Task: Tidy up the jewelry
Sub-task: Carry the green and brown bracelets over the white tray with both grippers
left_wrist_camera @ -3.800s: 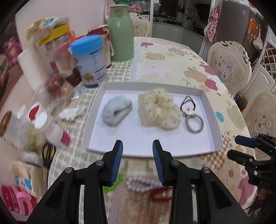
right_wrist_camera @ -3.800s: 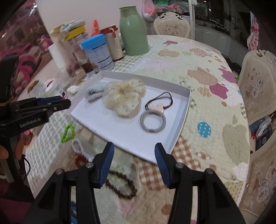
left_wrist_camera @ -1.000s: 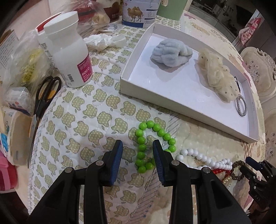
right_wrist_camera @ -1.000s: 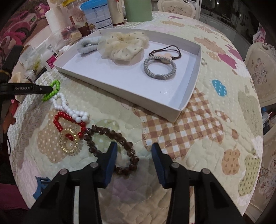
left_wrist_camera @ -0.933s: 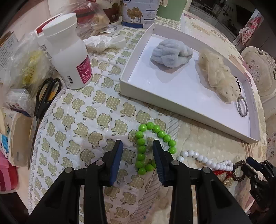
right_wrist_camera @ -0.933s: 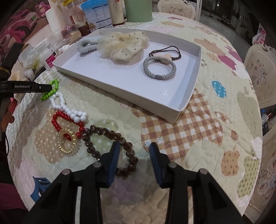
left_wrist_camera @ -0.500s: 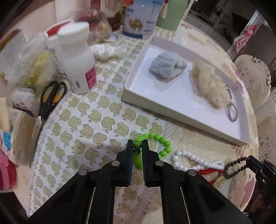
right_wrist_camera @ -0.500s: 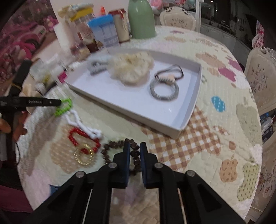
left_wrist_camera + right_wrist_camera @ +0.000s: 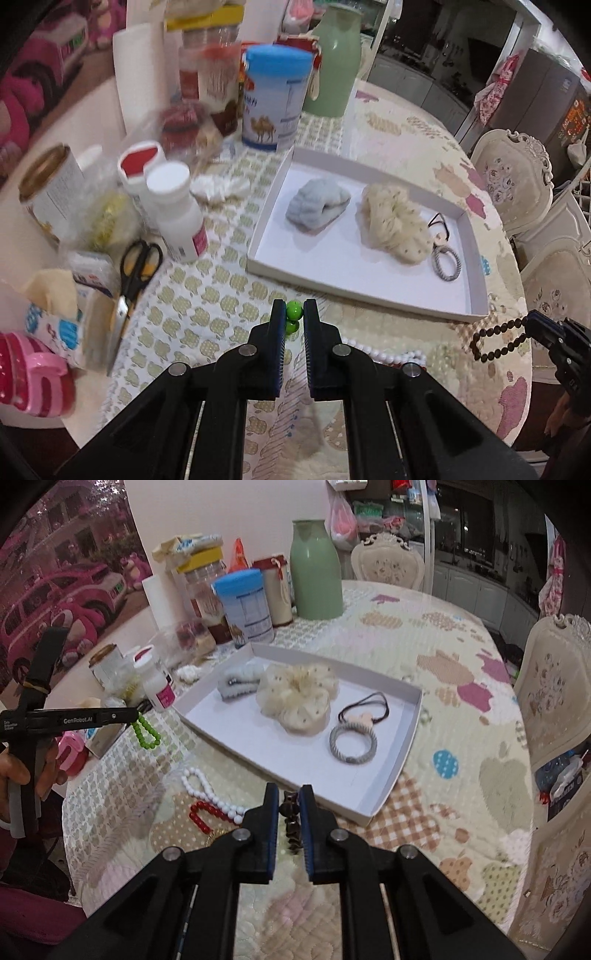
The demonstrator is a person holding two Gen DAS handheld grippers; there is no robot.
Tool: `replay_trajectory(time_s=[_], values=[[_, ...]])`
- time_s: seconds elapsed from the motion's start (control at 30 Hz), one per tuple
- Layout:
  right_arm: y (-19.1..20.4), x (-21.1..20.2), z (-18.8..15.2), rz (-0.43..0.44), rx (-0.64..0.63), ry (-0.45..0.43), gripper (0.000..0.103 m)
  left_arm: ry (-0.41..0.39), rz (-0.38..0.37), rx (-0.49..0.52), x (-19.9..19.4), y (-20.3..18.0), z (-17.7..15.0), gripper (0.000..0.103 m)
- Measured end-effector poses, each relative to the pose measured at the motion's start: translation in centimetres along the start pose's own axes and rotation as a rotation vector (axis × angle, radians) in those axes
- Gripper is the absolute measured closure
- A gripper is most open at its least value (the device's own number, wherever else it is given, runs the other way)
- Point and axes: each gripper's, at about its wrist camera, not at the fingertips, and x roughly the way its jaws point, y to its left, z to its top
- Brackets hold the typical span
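My left gripper [image 9: 294,312] is shut on a green bead bracelet [image 9: 294,311] and holds it above the tablecloth; it hangs from the gripper in the right wrist view [image 9: 146,733]. My right gripper [image 9: 288,797] is shut on a brown bead bracelet [image 9: 290,818], lifted off the table; it dangles at the right in the left wrist view [image 9: 496,339]. A white tray [image 9: 388,794] holds a grey scrunchie [image 9: 238,681], a cream scrunchie [image 9: 297,698], a black hair tie [image 9: 364,707] and a grey hair ring [image 9: 352,744]. White [image 9: 207,788] and red [image 9: 199,818] bead bracelets lie on the cloth.
Bottles, jars, a blue-lidded can [image 9: 275,101], a green vase [image 9: 332,62], a white pill bottle [image 9: 179,216] and scissors [image 9: 135,275] crowd the table's left side. Ornate chairs [image 9: 550,705] stand to the right of the table.
Both grippers closed from open: the left on the green bracelet, the right on the brown one. Both have since lifted their bracelets off the cloth.
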Motion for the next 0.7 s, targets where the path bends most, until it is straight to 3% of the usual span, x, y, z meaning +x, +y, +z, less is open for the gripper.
replay_trajectory(time_s=[0.7], values=[[0.5,-1.9,3.1,-0.032,-0.045,-0.043,0.092,-0.061,0.037,0.073,-1.9,-2.4,3.1,0.102]])
